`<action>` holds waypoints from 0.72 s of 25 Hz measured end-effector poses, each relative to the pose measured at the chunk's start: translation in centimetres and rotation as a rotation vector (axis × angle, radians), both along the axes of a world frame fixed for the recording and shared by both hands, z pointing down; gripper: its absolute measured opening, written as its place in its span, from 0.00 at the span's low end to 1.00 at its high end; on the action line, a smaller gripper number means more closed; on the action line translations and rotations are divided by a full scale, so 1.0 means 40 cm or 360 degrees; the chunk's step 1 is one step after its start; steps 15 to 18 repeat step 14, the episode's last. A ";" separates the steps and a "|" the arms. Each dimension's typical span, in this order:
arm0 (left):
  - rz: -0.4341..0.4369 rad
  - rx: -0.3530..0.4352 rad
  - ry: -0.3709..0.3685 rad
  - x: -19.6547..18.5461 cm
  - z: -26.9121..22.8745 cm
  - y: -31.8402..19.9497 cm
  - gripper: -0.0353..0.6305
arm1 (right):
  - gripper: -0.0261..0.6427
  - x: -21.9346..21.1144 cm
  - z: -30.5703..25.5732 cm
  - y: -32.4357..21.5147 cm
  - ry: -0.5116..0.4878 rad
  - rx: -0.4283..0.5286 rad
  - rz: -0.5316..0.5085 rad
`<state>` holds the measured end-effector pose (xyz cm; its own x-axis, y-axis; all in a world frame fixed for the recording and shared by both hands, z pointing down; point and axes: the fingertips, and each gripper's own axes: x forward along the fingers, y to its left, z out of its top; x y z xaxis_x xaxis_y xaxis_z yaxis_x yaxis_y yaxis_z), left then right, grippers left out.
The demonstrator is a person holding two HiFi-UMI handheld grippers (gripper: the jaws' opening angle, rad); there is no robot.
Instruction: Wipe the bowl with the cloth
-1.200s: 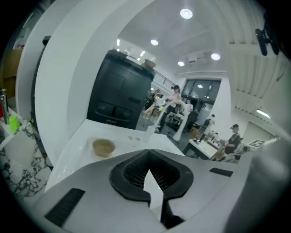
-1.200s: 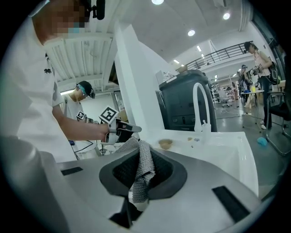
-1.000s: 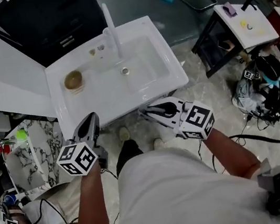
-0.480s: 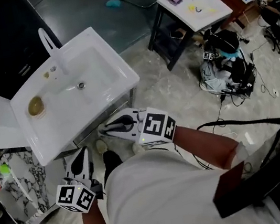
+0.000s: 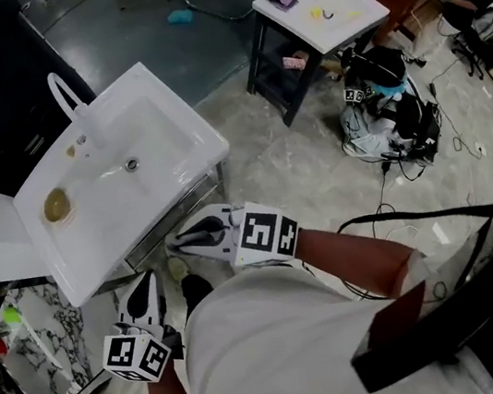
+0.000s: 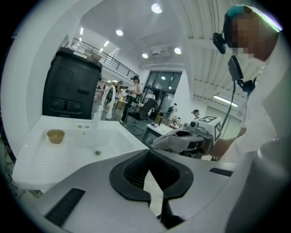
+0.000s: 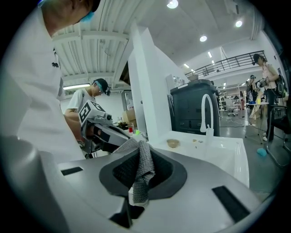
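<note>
The bowl [image 5: 56, 204] is small and brown. In the head view it stands at the left end of the white sink [image 5: 189, 175], toward the back edge and left of the tap [image 5: 66, 89]. Both grippers are well apart from it, before the sink's front edge and above the pale stone floor [image 5: 317, 170]. The left gripper [image 5: 143, 289] is lower and the right gripper [image 5: 182, 241] is near it.

In the left gripper view, the left gripper [image 6: 152, 193] has its jaws pressed together on nothing. The bowl [image 6: 55, 135] sits on the ribbed drain part of the glossy sink [image 6: 27, 169].

In the right gripper view, the right gripper [image 7: 138, 178] pinches a grey knitted cloth [image 7: 144, 167], which is soft and hangs limp. The bowl [image 7: 173, 143] is far ahead.

The bowl looks light and stiff, perhaps breakable, and I think it can slide on the smooth sink. The rim seems the best place to hold it while the cloth rubs inside. The room is a large hall with ceiling lamps [image 7: 172, 3].
</note>
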<state>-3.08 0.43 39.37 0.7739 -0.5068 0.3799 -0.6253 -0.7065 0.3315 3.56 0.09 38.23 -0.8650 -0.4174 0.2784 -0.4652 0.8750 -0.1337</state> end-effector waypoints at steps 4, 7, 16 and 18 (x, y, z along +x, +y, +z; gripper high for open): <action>0.0035 -0.0004 -0.0006 0.018 0.007 -0.012 0.07 | 0.09 0.016 0.004 -0.006 0.0006 0.0004 0.0032; 0.0064 -0.0012 -0.0022 0.040 0.010 -0.021 0.07 | 0.09 0.034 0.008 -0.014 0.0018 0.0000 0.0051; 0.0088 -0.0038 -0.0080 0.092 0.017 -0.029 0.07 | 0.09 0.080 0.010 -0.021 -0.0001 -0.0033 0.0063; 0.0088 -0.0038 -0.0080 0.092 0.017 -0.029 0.07 | 0.09 0.080 0.010 -0.021 -0.0001 -0.0033 0.0063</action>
